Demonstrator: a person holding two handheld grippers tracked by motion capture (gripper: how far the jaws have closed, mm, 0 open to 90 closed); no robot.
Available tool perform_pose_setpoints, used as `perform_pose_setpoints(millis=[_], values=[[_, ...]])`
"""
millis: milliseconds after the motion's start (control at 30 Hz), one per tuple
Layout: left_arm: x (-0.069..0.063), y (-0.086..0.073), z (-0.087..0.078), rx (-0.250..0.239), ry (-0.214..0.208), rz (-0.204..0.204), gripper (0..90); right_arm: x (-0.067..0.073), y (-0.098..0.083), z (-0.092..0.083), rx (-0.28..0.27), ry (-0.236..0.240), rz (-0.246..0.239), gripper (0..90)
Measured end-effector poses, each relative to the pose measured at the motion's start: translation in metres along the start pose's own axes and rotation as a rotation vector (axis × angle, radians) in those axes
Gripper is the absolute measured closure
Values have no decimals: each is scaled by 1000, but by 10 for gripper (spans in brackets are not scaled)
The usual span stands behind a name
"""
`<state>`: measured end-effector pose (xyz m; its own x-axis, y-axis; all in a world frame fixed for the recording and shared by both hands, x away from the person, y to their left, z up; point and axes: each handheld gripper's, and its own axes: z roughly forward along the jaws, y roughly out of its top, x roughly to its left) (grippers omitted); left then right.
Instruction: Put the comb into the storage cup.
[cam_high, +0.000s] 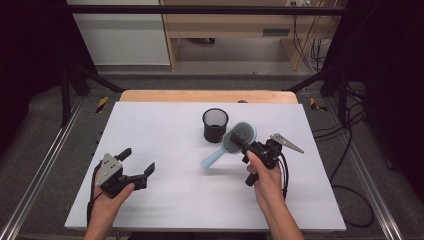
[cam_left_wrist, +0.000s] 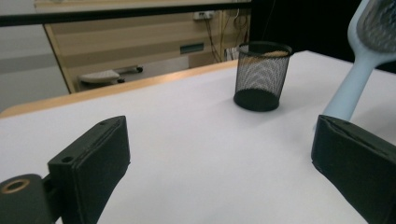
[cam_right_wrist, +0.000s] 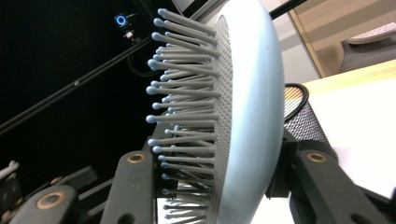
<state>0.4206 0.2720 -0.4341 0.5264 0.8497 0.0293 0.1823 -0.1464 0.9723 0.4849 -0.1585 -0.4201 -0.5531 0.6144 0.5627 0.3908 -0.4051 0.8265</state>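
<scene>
A light blue hairbrush (cam_high: 214, 158) hangs tilted above the white table (cam_high: 160, 130), handle pointing down-left. My right gripper (cam_high: 239, 141) is shut on the brush's round head. In the right gripper view the bristled head (cam_right_wrist: 252, 107) stands edge-on between the jaws of the right gripper (cam_right_wrist: 224, 182). A black mesh cup (cam_high: 215, 125) stands upright just behind and left of the brush head, empty as far as I can see. My left gripper (cam_high: 138, 161) rests low at the table's front left, open with nothing between its jaws. Its own view shows the left gripper (cam_left_wrist: 219, 140), the cup (cam_left_wrist: 261, 77) and the brush handle (cam_left_wrist: 359, 79).
The white table top ends in a wooden strip (cam_high: 207, 96) at the back. Black frame posts (cam_high: 67, 92) stand at both back corners. Cables (cam_high: 350, 150) trail on the floor to the right. A wooden desk (cam_high: 240, 25) stands beyond the table.
</scene>
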Motion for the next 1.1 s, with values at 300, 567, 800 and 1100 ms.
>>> perform_pose_setpoints(millis=[300,567,800,1100], values=[[16,-9,-3,36,59,21,53,-2,16,5,7,-37,-33,562],[19,-15,0,59,97,29,50,2,35,10,36,-55,-72,560],[24,-17,1,56,103,23,48,9,47,21,62,-70,-91,557],[28,-19,3,60,126,12,49,25,69,31,66,-66,-106,554]])
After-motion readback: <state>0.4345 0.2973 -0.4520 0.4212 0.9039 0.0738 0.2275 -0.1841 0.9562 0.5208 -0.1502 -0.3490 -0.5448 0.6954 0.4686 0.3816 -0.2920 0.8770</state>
